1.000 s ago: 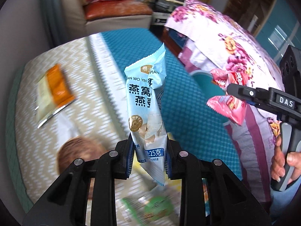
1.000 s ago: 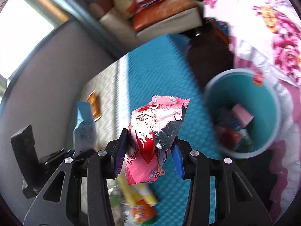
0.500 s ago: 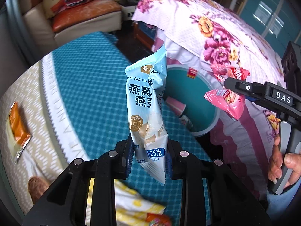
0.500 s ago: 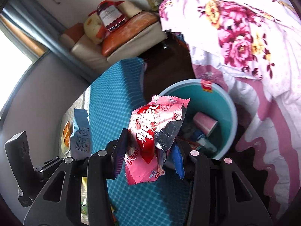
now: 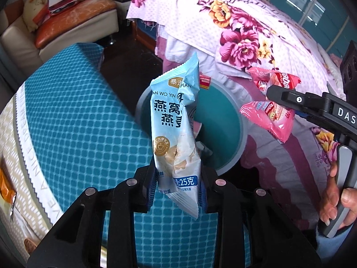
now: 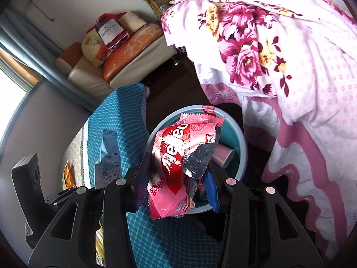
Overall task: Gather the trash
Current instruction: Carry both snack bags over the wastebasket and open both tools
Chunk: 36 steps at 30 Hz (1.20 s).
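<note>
Pale-blue oat sachet [image 5: 176, 129] is pinched by its lower end in my left hand-held gripper [image 5: 177, 184], standing upright. Pink snack wrapper [image 6: 178, 167] is clamped the same way in my right hand-held gripper [image 6: 176, 185], crumpled, torn foil showing. Both jaws closed on their loads.

Just beyond the fingers, teal bin [image 6: 242, 154] sits on the floor between the worktop [image 5: 78, 111] at 9 o'clock and the floral bedspread [image 6: 279, 44] at 2 o'clock. A pink cup [image 6: 223, 155] is already in the bin.

My read: drop step. Get each wrapper fully over the bin mouth before letting go; light film can drift or stick to the pads, so release low and one side at a time. Orange packet [image 5: 5, 189] is left on the worktop at 8 o'clock.
</note>
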Motion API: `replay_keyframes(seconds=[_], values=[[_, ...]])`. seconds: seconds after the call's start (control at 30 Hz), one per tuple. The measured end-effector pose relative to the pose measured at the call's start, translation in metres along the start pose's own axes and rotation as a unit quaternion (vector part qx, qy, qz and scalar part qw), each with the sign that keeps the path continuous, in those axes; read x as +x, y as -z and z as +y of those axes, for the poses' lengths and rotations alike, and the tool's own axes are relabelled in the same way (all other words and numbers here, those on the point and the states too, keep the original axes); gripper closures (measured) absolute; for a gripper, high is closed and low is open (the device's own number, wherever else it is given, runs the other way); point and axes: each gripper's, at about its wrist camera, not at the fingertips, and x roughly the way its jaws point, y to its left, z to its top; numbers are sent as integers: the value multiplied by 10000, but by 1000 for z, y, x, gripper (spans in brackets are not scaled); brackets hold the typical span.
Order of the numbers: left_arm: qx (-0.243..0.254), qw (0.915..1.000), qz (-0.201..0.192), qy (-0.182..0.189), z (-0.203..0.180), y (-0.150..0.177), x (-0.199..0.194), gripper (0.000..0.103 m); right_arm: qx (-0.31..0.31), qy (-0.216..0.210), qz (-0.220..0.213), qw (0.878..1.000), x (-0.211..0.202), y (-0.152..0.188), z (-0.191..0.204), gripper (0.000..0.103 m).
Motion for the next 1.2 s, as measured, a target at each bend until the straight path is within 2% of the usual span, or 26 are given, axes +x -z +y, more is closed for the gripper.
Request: replay_keyframes(seconds=[0.03,0.1,0.17,0.27,0.83,1.07,1.2], values=[[15,10000,0,0,-1,-1,2,65,4,12,-8,10000,0,-1,-1,61],[7,10000,-36,-40,-2,-5,4,49,26,30,-14,10000,1,-3,-5,61],[-39,9998,-136,-115,-1,-8,4,26,37,56,3,10000,3,-4,-7,61],[-103,9994,-243,-206,3,-9,3,16,35,89,46,9999,6,-5,-7,60],[-231,9996,-72,-176,21,13,0,10,-116,277,264,9992,26,-5,11,58],[-299,9994,-98,-136,30,19,-7,10,-156,350,362,9986,34,-3,23,32],[-349,9993,-79,-117,36,23,-10,10,-98,370,413,9984,33,-1,25,28]])
